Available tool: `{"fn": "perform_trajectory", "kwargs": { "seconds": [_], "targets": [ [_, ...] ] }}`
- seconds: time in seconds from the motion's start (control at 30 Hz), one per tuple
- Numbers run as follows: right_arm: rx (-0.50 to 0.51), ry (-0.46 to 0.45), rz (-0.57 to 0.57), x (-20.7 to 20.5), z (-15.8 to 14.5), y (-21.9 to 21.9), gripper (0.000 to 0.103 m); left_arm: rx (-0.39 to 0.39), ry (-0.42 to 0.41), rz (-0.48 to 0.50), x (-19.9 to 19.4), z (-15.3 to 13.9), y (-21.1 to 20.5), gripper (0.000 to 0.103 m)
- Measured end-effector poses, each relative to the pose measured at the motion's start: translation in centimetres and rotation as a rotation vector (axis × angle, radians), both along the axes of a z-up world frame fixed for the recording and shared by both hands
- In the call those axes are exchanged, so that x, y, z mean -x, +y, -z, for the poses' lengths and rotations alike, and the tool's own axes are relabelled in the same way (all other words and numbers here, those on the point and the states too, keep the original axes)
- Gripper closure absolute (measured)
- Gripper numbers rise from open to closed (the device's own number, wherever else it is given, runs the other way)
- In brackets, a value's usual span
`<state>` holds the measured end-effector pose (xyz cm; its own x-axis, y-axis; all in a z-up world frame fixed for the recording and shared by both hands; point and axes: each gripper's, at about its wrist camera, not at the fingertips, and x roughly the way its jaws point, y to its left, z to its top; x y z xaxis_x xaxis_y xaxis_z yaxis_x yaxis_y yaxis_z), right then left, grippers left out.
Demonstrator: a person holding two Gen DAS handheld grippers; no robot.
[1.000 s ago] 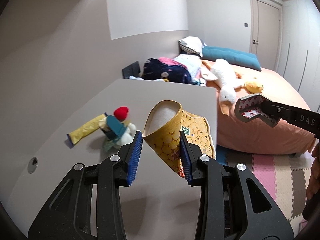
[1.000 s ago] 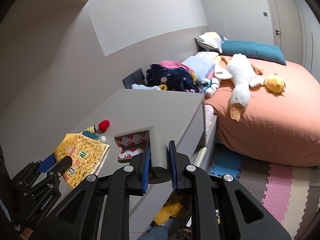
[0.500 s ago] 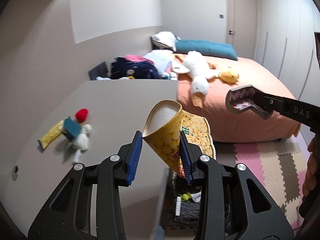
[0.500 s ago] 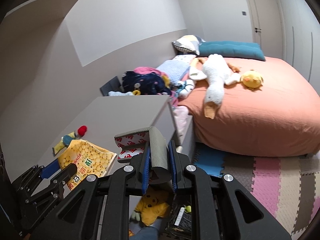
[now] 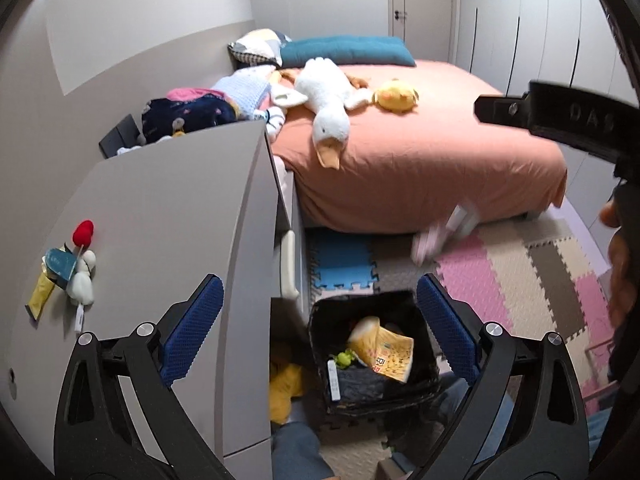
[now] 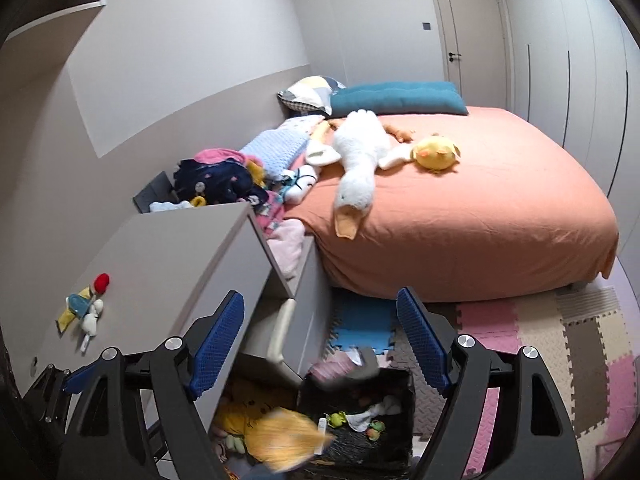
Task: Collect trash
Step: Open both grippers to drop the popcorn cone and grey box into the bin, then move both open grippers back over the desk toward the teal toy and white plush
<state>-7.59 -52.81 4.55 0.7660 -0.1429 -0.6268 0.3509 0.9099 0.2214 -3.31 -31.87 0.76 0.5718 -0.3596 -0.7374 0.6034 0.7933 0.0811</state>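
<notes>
Bin (image 5: 372,360) is the landmark: black, liner inside, on the floor just beside the grey bench (image 5: 168,208) and below both tools. It sits there so either hand can drop straight down off the bench edge.

Left tool (image 5: 316,332) is directly over the bin, jaws opening, nothing between the blue pads (image 5: 192,332). Released. Yellow snack bag (image 5: 384,350) lies inside the bin, tilted against the back wall, on top of other scraps. In the right-wrist view the same bag (image 6: 280,436) is a yellow smear at the bin's near-left edge, so it looks mid-fall or just landed.

Right tool (image 6: 320,340) is also above the bin, toward the bed side, jaws opening, pads clear. Grey-and-pink piece (image 6: 344,366) is a blur just above the bin's far rim, between the fingers' line of sight and the mat; judging by the smear it's dropping. From the left wrist it shows as a pale blur (image 5: 444,232) beyond the bin, against the bed skirt. Whether it lands inside I can't tell.

Still on the bench, well away from the bin: yellow sachet (image 5: 40,292) with a small toy figure (image 5: 80,264) lying on it. Sachet is probably next trash; the figure probably isn't.

Writing: "DAS" embossed on the right tool's arm in the left-wrist view. Print on the snack bag is there, too small to read.
</notes>
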Motion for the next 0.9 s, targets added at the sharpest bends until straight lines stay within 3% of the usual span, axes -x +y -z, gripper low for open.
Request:
{"fn": "perform_trajectory", "kwargs": {
  "seconds": [0.33, 0.9],
  "targets": [
    [-0.03, 0.01, -0.01, -0.5, 1.1, -0.5, 0.023, 0.012, 0.024, -0.072, -1.4, 0.3, 1.6, 0.008],
    [-0.013, 0.024, -0.12, -3.9, 1.3, 4.4, 0.023, 0.018, 0.015, -0.171, -3.2, 0.0, 6.2, 0.008]
  ]
}}
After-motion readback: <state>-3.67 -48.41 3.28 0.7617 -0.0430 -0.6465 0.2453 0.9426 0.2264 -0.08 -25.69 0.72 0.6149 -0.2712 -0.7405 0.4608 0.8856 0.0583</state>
